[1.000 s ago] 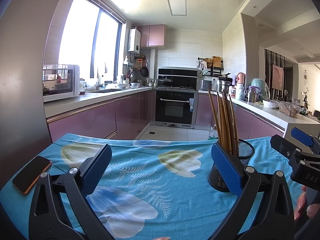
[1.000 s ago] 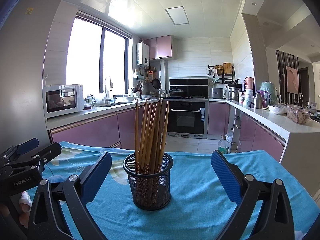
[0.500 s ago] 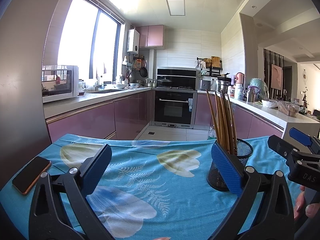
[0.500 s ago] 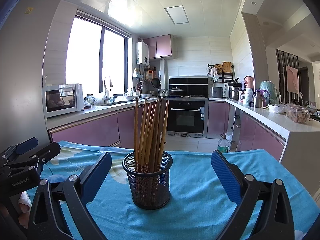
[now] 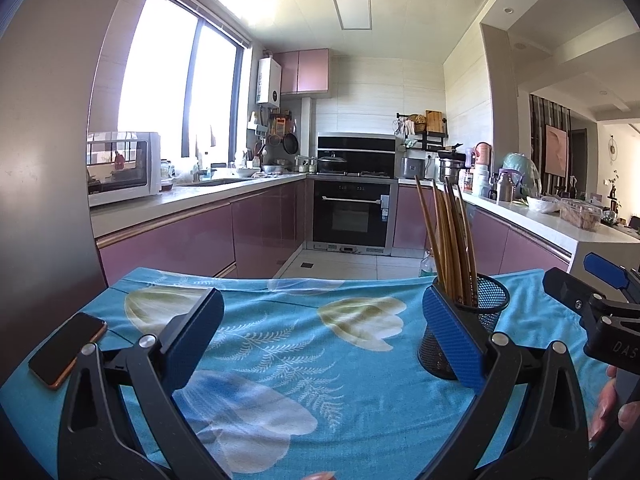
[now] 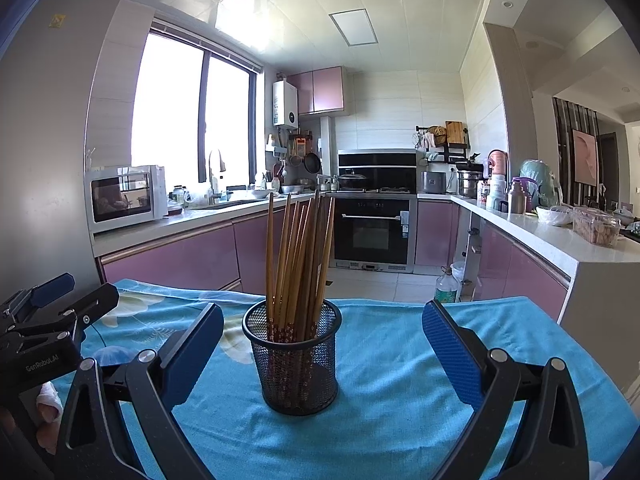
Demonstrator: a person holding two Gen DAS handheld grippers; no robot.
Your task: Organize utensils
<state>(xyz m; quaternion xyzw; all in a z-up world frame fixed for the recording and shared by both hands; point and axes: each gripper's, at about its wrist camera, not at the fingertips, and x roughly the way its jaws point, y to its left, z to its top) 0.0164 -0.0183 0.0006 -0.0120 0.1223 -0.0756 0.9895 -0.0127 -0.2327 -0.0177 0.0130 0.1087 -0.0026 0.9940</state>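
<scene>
A black mesh cup [image 6: 294, 364] stands upright on the blue flowered tablecloth [image 6: 392, 364], holding several wooden chopsticks [image 6: 298, 264]. My right gripper [image 6: 322, 350] is open, its blue pads on either side of the cup and a little nearer than it, not touching. In the left wrist view the same cup [image 5: 480, 320] with its chopsticks [image 5: 448, 240] sits behind my right-hand pad. My left gripper [image 5: 320, 338] is open over bare cloth with nothing between its fingers. Each view shows the other gripper at its edge, held by a hand.
An orange-edged phone [image 5: 68, 348] lies at the table's left edge. Beyond the table's far edge is a kitchen floor with pink cabinets, an oven [image 6: 374, 232], a microwave [image 6: 124, 196] and a cluttered counter [image 6: 560, 224] on the right.
Both views have drifted slightly; the cup sits a touch higher and farther in the frames. Both grippers stay open and hold nothing.
</scene>
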